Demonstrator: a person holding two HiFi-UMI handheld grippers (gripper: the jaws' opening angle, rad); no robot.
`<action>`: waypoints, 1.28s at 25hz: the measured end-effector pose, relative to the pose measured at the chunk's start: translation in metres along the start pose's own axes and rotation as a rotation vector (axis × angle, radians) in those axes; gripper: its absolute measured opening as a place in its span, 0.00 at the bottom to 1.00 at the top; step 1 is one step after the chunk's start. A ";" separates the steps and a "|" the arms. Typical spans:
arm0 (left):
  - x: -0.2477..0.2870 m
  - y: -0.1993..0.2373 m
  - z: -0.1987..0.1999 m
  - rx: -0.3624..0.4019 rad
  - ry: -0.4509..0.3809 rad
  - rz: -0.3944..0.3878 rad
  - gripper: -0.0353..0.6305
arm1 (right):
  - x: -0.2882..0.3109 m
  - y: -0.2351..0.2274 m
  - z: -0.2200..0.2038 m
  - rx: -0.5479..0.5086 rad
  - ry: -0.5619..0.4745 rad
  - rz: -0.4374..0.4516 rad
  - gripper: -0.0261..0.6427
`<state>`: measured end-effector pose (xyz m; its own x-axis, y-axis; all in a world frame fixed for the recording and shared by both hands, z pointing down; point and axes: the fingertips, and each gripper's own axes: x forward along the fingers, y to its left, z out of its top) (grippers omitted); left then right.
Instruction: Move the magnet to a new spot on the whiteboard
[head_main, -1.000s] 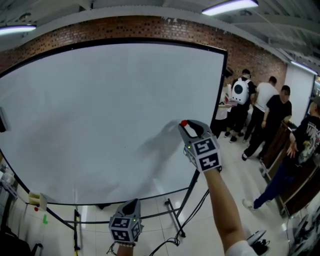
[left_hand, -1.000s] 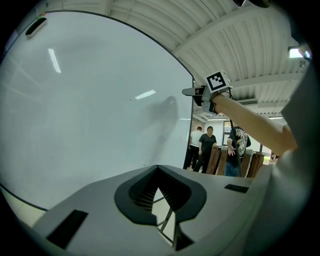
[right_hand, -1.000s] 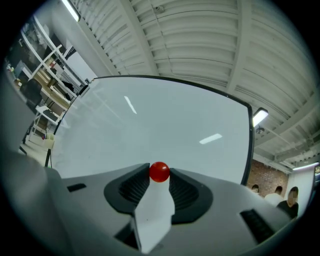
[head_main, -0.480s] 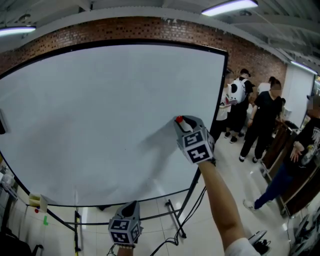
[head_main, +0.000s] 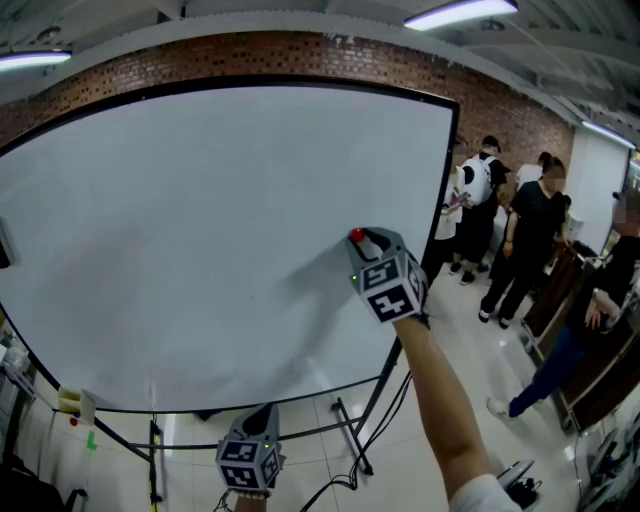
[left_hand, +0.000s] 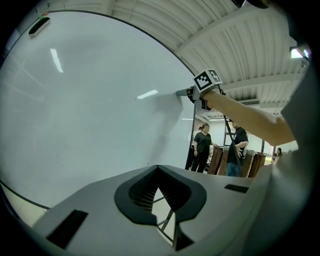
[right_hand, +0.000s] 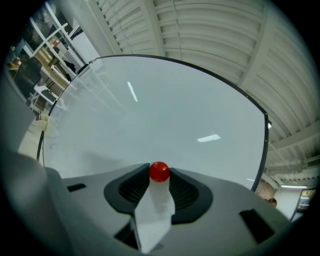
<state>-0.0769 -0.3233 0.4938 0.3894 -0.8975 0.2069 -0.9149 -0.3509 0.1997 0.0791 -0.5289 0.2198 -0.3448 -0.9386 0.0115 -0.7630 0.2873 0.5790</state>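
A small round red magnet (head_main: 357, 236) sits pinched at the tips of my right gripper (head_main: 363, 241), which is shut on it. The gripper holds it against the lower right part of the large whiteboard (head_main: 200, 230). In the right gripper view the magnet (right_hand: 159, 171) shows between the two dark pads (right_hand: 131, 186), with the whiteboard (right_hand: 150, 115) filling the view behind it. My left gripper (head_main: 262, 410) hangs low below the board's bottom edge, shut and holding nothing. From the left gripper view my right gripper (left_hand: 186, 93) touches the whiteboard (left_hand: 75, 100) at arm's length.
The board stands on a black wheeled frame (head_main: 352, 440) with cables on the tiled floor. Several people (head_main: 520, 240) stand to the right near wooden furniture. A small tray with markers (head_main: 72, 402) hangs at the board's lower left. A brick wall (head_main: 300, 50) runs behind.
My right gripper has shifted a little left and up along the board with the magnet and rolled slightly. The left gripper has stayed put. People at the right have moved about.
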 end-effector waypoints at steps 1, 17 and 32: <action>0.000 0.000 0.000 -0.001 0.000 0.001 0.04 | 0.001 0.000 0.000 -0.005 0.002 -0.001 0.25; 0.003 0.005 -0.003 0.000 0.017 -0.025 0.04 | -0.040 -0.008 -0.001 0.099 -0.058 -0.035 0.38; 0.009 0.011 -0.020 0.019 0.083 -0.186 0.04 | -0.177 0.050 -0.118 0.384 0.014 -0.155 0.04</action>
<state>-0.0808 -0.3301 0.5175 0.5587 -0.7919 0.2465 -0.8278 -0.5144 0.2237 0.1667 -0.3712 0.3431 -0.2045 -0.9781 -0.0393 -0.9548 0.1905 0.2283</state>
